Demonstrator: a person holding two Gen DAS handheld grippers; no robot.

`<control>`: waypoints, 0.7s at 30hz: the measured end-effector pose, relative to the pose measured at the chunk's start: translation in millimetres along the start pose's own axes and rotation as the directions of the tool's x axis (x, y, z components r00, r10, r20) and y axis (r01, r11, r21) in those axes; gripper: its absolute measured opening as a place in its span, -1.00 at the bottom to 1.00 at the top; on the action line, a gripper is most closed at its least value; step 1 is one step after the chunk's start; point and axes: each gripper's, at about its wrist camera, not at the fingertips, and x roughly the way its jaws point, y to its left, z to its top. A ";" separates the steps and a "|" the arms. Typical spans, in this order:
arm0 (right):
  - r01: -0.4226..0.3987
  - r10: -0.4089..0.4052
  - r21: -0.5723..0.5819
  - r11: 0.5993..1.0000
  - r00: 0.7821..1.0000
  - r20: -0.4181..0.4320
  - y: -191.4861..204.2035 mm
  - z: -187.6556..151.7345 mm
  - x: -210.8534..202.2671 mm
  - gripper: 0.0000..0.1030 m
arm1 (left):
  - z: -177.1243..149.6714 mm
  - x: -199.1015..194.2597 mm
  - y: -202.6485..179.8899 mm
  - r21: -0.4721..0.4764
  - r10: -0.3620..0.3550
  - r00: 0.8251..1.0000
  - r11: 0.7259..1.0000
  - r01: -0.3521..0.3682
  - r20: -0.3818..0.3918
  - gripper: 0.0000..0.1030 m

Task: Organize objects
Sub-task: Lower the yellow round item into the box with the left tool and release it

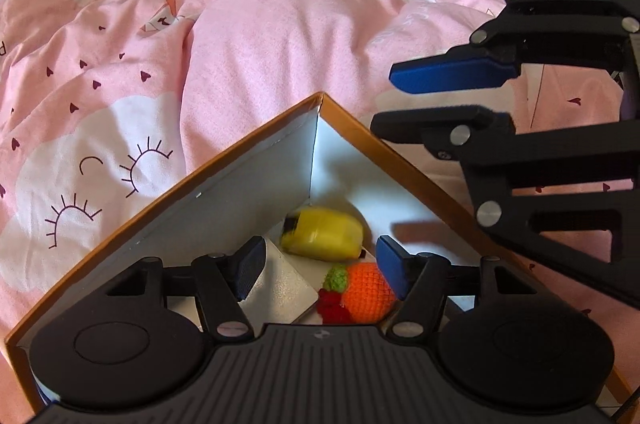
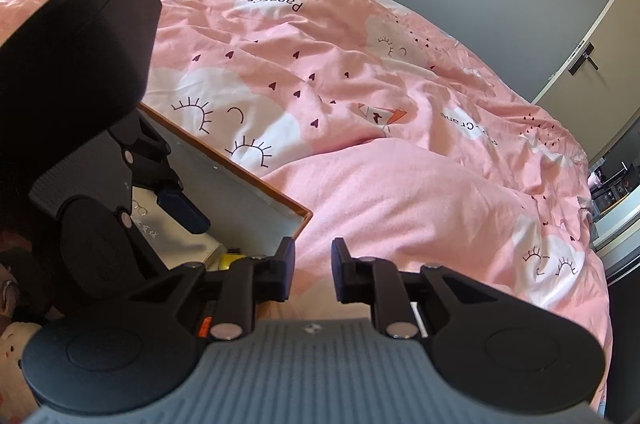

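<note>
Orange-rimmed cardboard box point(image 1: 224, 160) on pink bed point(image 1: 280, 36); sorting apparently near its end.

Contents, far corner: yellow toy point(image 1: 322, 233), crocheted orange fruit point(image 1: 366, 294), white card point(image 1: 280, 288). Left hand-held gripper point(image 1: 320, 266) released, empty, over box. Right hand-held gripper point(image 2: 313, 276) released, empty, beside box. Next: locate any remaining object; none visible on bed.

Right tongs point(image 2: 313, 274) agape above pink duvet point(image 2: 360, 96)

We see the box point(image 1: 256, 184) walls fencing the lower frame, banana point(image 1: 322, 234) and crocheted orange point(image 1: 366, 294) crowding its corner; right gripper point(image 1: 420, 100) blocks the right edge, bare duvet point(image 1: 260, 36) lies above.
</note>
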 end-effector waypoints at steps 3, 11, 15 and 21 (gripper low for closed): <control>-0.008 0.008 0.004 1.000 1.000 0.002 0.6 0.5 -2.9 -0.62 | -1.4 -8.5 -2.6 0.007 0.009 1.000 1.000 -0.009 0.016 0.43; -0.023 0.023 -0.006 1.000 0.999 0.028 14.9 6.1 -31.3 -0.56 | -16.8 -60.6 -8.3 -0.012 0.118 0.990 0.993 -0.117 0.075 0.43; -0.036 0.036 0.007 0.999 0.998 0.060 26.5 9.3 -57.7 -0.44 | -28.8 -96.6 -9.2 -0.043 0.175 0.977 0.984 -0.171 0.120 0.43; -0.090 0.081 0.073 0.993 0.990 0.116 48.7 7.5 -101.4 -0.25 | -63.6 -154.6 -23.6 -0.114 0.269 0.944 0.961 -0.251 0.190 0.44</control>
